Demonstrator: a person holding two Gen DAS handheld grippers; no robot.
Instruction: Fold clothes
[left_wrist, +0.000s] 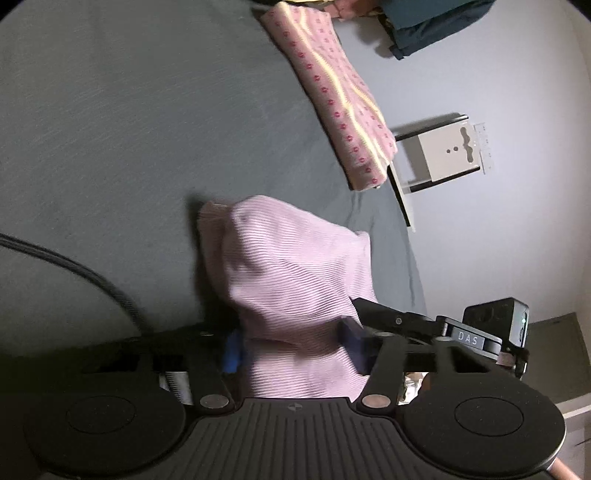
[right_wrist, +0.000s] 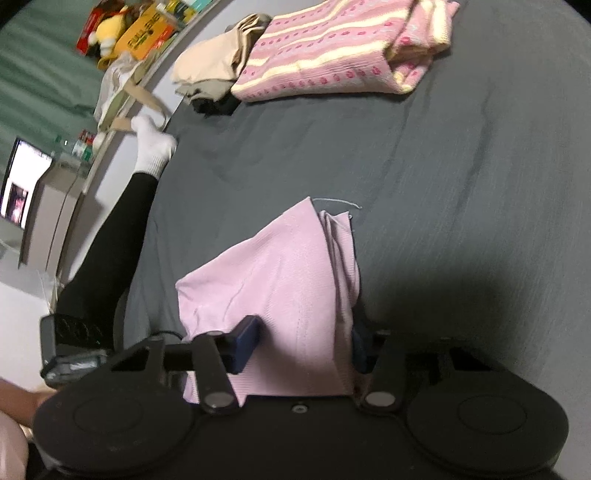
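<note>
Left wrist view: left gripper (left_wrist: 293, 345) pinching lilac ribbed garment (left_wrist: 291, 273) between blue pads, cloth bunched and rising ahead of the fingers over the grey bedsheet (left_wrist: 129, 129). Folded pink patterned garment (left_wrist: 332, 92) farther ahead, to the right (near bed edge). Other gripper (left_wrist: 424, 321) just right, touching the same cloth. Right wrist view: right gripper (right_wrist: 299, 347) clamped on lilac ribbed garment (right_wrist: 280, 280), fabric tented forward between the fingers. Pink patterned garment (right_wrist: 332, 55) and beige clothes (right_wrist: 210, 62) far ahead; white-socked foot (right_wrist: 151, 147) ahead-left.
</note>
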